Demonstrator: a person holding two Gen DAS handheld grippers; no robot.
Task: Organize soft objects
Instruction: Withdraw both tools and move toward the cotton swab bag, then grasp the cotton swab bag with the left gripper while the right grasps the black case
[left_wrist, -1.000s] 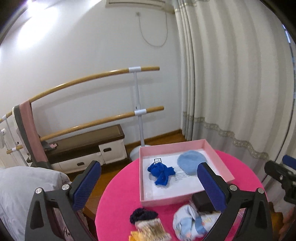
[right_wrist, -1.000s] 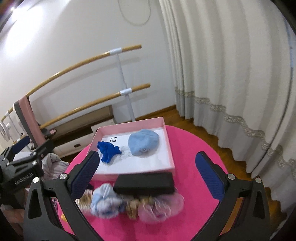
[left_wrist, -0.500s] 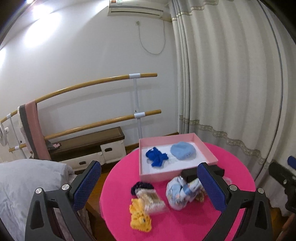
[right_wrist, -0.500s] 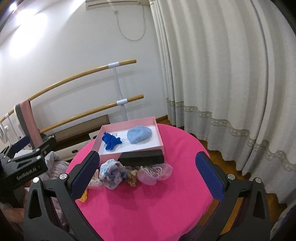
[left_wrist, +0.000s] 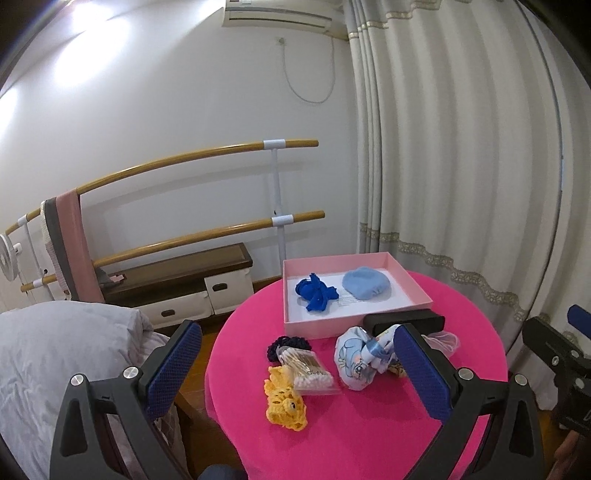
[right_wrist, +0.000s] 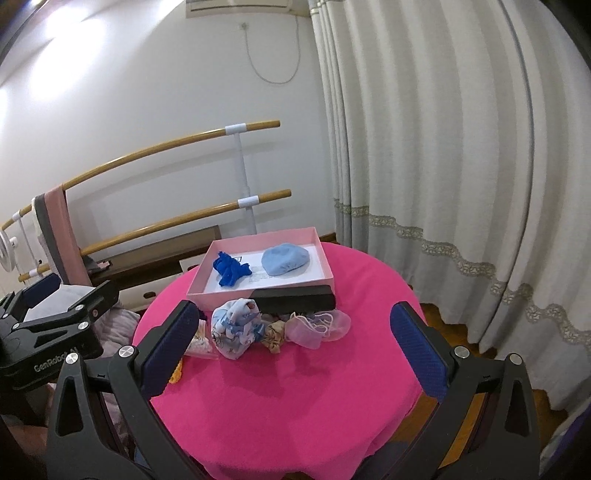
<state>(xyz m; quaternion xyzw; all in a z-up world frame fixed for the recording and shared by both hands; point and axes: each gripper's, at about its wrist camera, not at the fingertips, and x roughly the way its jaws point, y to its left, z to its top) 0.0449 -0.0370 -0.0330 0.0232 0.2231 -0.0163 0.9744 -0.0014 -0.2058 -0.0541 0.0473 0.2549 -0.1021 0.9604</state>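
A pink box (left_wrist: 410, 284) (right_wrist: 327, 267) at the far side of a round pink table (left_wrist: 369, 424) holds a dark blue cloth (left_wrist: 316, 293) (right_wrist: 229, 270) and a light blue hat (left_wrist: 365, 283) (right_wrist: 285, 259). In front of it lie a pale blue patterned bundle (left_wrist: 354, 362) (right_wrist: 236, 332), a yellow crochet piece (left_wrist: 284, 402), a dark scrunchie (left_wrist: 288, 345), a pink sheer pouch (right_wrist: 319, 326) and a tan scrunchie (right_wrist: 273, 334). My left gripper (left_wrist: 299, 373) and right gripper (right_wrist: 295, 354) are both open, empty and held back above the table's near side.
A black case (left_wrist: 402, 321) (right_wrist: 295, 297) lies against the box front. A packet of cotton swabs (left_wrist: 308, 371) sits by the yellow piece. Wooden wall bars (left_wrist: 207, 158), a low cabinet (left_wrist: 177, 280), a bed (left_wrist: 55, 350) at left and curtains (left_wrist: 461, 166) at right surround the table.
Both grippers have pulled back and up from the box, so the whole table and the loose items in front of the box have come into view. Both stay open.
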